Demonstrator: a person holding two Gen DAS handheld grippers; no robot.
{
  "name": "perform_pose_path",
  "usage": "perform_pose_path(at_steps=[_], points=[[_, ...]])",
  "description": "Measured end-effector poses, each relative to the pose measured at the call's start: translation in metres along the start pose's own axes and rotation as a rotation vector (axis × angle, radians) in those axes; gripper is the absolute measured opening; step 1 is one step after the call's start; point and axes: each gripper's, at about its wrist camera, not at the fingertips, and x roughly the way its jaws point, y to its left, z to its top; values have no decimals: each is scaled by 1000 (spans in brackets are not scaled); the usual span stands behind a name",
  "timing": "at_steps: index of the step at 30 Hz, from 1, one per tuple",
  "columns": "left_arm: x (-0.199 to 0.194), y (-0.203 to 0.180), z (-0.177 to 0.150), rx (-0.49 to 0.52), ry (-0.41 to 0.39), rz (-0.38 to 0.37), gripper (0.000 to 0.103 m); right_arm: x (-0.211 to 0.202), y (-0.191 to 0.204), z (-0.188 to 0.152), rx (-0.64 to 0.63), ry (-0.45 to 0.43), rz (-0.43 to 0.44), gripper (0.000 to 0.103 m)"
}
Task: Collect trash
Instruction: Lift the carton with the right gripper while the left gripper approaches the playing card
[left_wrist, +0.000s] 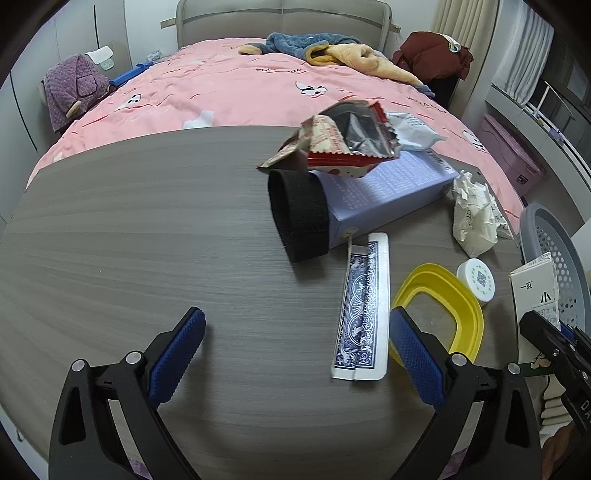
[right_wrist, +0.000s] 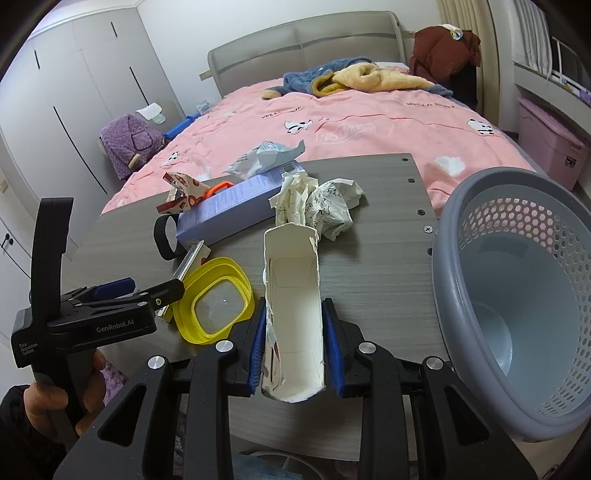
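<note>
Low in the right wrist view, our right gripper (right_wrist: 293, 347) pinches the torn white carton (right_wrist: 293, 314) between its blue pads. The grey basket (right_wrist: 461, 280) at the right edge looks empty, so we judge the collecting has only begun. Our left gripper (left_wrist: 295, 354) stands spread over the table (left_wrist: 129, 221), holding nothing. Farther up wait the crumpled paper (right_wrist: 321, 206), the red snack wrapper (left_wrist: 343, 144) and the white packet (right_wrist: 262, 158).
</note>
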Motion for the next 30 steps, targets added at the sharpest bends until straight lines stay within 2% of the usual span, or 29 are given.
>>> perform_pose_path(at_steps=[11, 14, 24, 27, 30], points=[[-7, 15, 5, -22, -24, 8, 95, 2, 3, 0, -4, 3, 0, 28], [-7, 16, 6, -13, -35, 32, 95, 3, 4, 0, -5, 3, 3, 28], [5, 10, 3, 36, 5, 48, 95, 2, 2, 0, -6, 0, 5, 28], [8, 11, 5, 37, 2, 24, 94, 2, 2, 0, -6, -1, 5, 28], [8, 11, 6, 51, -5, 5, 86, 1, 2, 0, -5, -1, 3, 28]])
